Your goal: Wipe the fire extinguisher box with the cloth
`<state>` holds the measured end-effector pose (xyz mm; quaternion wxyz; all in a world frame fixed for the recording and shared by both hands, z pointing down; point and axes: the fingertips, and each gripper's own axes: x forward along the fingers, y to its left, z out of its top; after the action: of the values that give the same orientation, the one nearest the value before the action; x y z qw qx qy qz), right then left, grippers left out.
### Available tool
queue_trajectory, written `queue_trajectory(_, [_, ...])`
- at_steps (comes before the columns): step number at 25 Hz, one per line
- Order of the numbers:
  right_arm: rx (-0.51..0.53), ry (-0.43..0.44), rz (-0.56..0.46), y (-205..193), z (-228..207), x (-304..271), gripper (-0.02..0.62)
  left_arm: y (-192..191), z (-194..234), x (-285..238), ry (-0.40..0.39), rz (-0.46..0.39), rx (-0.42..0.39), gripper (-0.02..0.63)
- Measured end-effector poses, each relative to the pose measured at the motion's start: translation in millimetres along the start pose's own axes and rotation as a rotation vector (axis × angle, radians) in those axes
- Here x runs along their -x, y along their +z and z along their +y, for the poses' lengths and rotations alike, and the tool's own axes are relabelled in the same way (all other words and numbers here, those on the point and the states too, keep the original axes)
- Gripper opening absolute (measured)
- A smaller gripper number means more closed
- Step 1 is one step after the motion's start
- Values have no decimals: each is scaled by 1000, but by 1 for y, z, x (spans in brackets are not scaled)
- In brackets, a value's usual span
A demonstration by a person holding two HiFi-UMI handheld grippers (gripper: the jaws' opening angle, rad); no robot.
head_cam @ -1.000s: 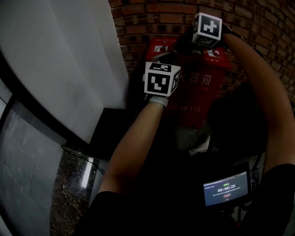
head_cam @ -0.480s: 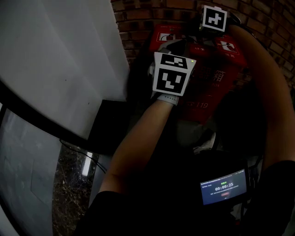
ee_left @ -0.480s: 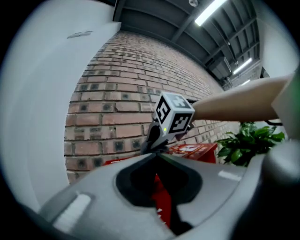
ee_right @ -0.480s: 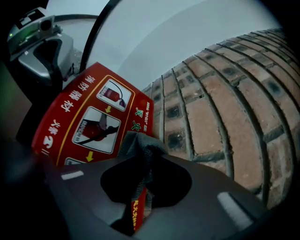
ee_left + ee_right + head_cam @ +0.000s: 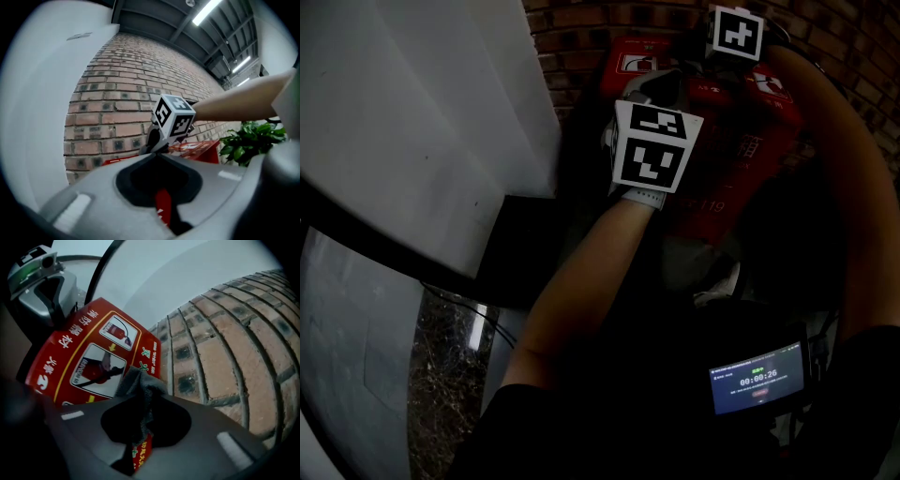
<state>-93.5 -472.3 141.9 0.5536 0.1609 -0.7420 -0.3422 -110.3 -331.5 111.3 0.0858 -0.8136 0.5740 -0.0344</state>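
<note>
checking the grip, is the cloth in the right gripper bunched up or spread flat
Bunched: the grey cloth stands crumpled between the shut jaws of the right gripper.

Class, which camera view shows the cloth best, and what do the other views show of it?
The right gripper view: the grey cloth is pinched in the right gripper, in front of the red fire extinguisher box. The head view and left gripper view show only that gripper's marker cube, no cloth.
</note>
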Motion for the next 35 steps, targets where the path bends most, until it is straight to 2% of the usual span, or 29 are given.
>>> queue_trajectory(6, [29,49,-86,22,28,30,31,-5,-13,3,6,17,-53,2])
queue_trajectory(14, [68,112,-106,34,74,63,31,-2,-32,13,0,24,-70,2])
queue_trajectory(18, [63,156,-121,38,95,82,32,-2,-40,21,-14,47,-25,3])
queue_trajectory(25, [102,229,-107,37,125,110,32,17,-58,38,-63,33,54,2])
queue_trajectory(31, [88,118,-61,13,91,124,32,23,-61,35,-69,17,42,3])
queue_trajectory(33, [86,82,3,-5,78,125,32,24,-62,32,-74,16,42,2])
queue_trajectory(35, [111,15,110,-29,60,124,32,24,-60,27,-78,15,52,2])
